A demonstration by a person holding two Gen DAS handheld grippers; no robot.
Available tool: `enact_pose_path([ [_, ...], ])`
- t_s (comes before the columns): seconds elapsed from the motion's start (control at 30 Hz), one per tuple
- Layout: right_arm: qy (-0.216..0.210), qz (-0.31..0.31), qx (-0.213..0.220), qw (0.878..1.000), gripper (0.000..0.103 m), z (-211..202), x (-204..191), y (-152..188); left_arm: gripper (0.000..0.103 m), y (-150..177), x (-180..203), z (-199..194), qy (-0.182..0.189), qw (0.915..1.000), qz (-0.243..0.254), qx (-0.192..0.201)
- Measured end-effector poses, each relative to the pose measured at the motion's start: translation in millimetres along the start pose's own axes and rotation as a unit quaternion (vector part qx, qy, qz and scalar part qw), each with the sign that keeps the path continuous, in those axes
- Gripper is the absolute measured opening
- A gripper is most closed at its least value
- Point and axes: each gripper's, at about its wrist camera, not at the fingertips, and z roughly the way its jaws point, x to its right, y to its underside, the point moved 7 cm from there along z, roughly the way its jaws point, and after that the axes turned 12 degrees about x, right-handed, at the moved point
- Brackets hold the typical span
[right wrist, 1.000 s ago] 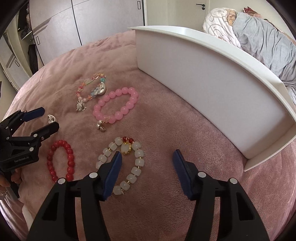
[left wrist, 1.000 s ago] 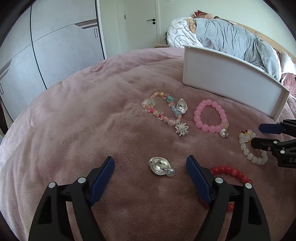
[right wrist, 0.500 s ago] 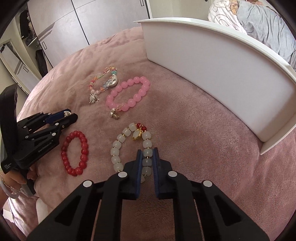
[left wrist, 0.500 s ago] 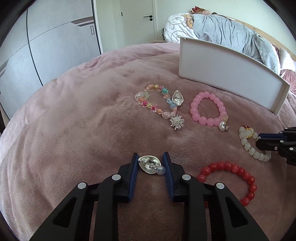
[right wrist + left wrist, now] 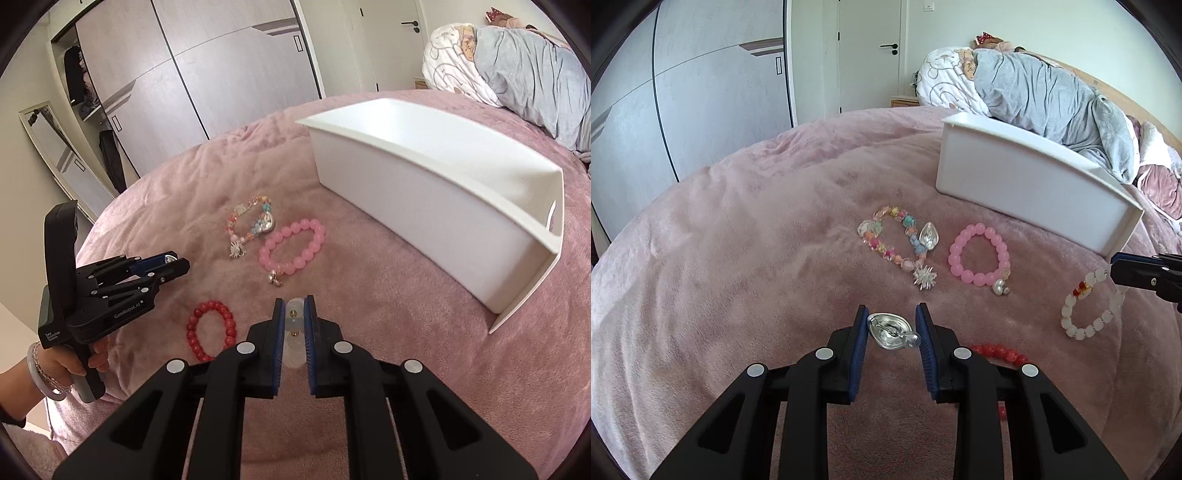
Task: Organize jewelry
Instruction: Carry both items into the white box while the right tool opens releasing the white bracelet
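Note:
My left gripper (image 5: 892, 328) is shut on a silver brooch (image 5: 889, 330) and holds it above the pink blanket. My right gripper (image 5: 294, 319) is shut on a white bead bracelet (image 5: 294, 332), which hangs from it in the left wrist view (image 5: 1089, 306). A pink bead bracelet (image 5: 979, 256), a multicoloured bead bracelet (image 5: 894, 238) with a silver charm, and a red bead bracelet (image 5: 210, 330) lie on the blanket. A white open box (image 5: 436, 188) stands beyond them.
The pink blanket (image 5: 738, 258) covers a bed. A grey duvet and pillows (image 5: 1034, 88) lie at the back right. Wardrobe doors (image 5: 221, 62) and a leaning mirror (image 5: 55, 147) stand to the left.
Both grippers closed from open, the left on the silver brooch and the right on the white bracelet, then both rose off the blanket with their pieces.

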Motion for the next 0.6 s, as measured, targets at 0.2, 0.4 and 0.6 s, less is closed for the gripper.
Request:
enact_pose_path([
  [0.2, -0.006, 0.015, 0.044, 0.999, 0.011, -26, 4, -40, 0.031, -52, 13, -20, 0.012, 0.9992, 0.017, 0.035],
  [0.4, -0.002, 0.019, 0.073, 0.997, 0.011, -45, 19, -78, 0.031, -101, 34, -31, 0.027, 0.9977, 0.015, 0.06],
  [0.6, 0.005, -0.002, 0.098, 0.995, 0.011, -58, 37, -118, 0.031, -140, 66, -33, 0.046, 0.9955, 0.043, 0.071],
])
